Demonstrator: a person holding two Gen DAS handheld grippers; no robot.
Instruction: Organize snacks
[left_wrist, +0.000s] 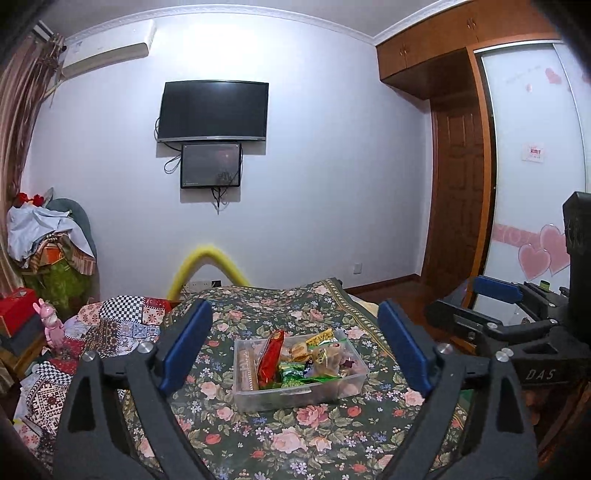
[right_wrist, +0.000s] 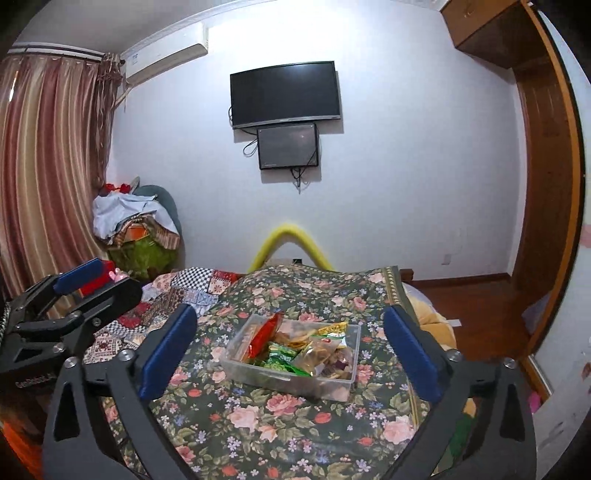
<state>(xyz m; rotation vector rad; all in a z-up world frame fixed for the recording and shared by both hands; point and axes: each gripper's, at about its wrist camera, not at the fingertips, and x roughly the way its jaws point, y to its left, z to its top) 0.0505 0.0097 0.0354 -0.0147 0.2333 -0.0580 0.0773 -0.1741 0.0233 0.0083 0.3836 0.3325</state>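
Sitting mid-bed on the floral bedspread, the clear snack bin runs lengthwise left-right; left gripper and right gripper both gape, empty.

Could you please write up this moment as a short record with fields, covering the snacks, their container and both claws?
surface: floral cloth
container: clear bin resting on the cloth
contents: mixed snacks, among them a red packet standing on end and green packets
left claw: open, holding nothing, short of the bin
right claw: open, holding nothing, short of the bin
background: dark TV on the wall
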